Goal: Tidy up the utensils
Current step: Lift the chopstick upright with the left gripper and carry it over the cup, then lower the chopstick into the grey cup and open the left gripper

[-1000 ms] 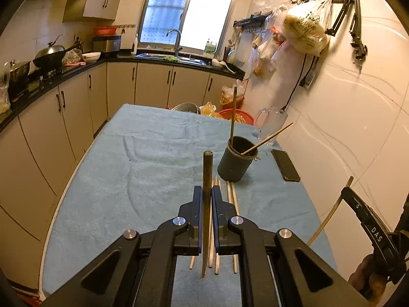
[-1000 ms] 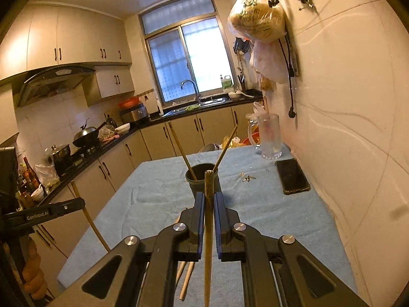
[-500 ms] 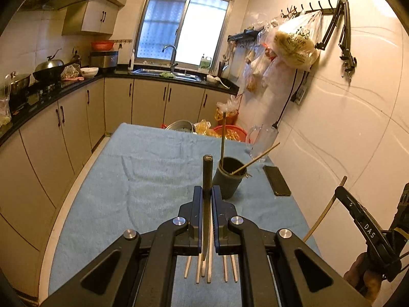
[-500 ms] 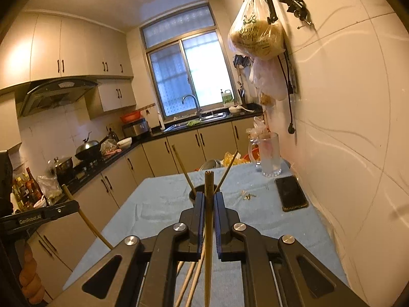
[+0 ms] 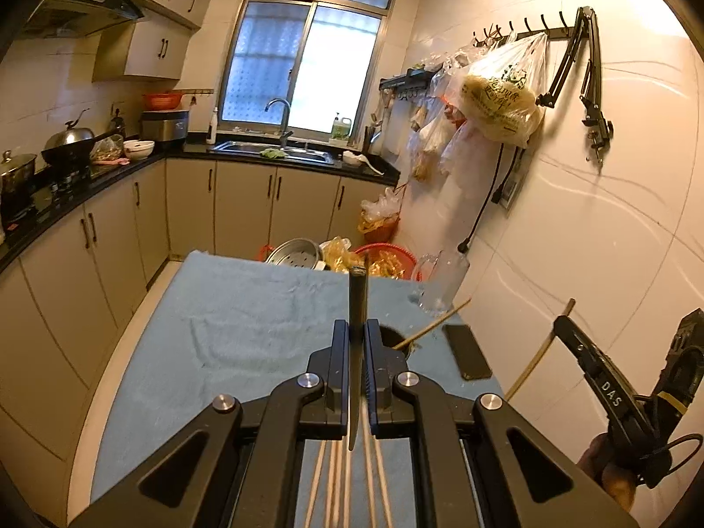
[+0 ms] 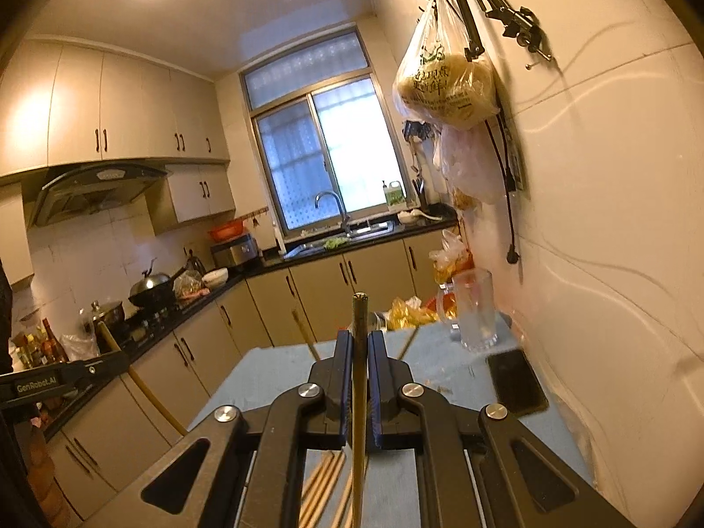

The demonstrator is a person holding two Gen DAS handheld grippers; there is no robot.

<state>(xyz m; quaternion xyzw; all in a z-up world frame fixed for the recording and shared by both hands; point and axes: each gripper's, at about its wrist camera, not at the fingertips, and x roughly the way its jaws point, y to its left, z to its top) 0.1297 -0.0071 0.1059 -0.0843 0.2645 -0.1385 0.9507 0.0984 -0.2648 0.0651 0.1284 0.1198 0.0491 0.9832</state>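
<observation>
Right now each gripper is clamped on a single chopstick: the left gripper (image 5: 357, 343) pinches a dark chopstick (image 5: 357, 295) that stands nearly upright between its jaws, and the right gripper (image 6: 360, 354) grips a paler bamboo chopstick (image 6: 359, 321) the same way, tip up. Just ahead of the left gripper sits the dark holder cup (image 5: 394, 339), mostly hidden behind the fingers, with one stick (image 5: 433, 322) already leaning out over its rim. More loose chopsticks (image 5: 339, 479) lie side by side on the blue cloth-covered table (image 5: 246, 321) beneath the grippers. These sticks are light, stiff and slender, and smooth enough to swivel or slide in a two-point pinch, so a hold near the middle of the length seems soundest; I judge the present grips sit lower than that, though the jaws hide most of each shaft. Dropping one tip-first into the cup should need little force, only alignment over the opening. A phone (image 5: 466, 351) and a glass mug (image 6: 475, 314) stand near the wall, beside the cup.
</observation>
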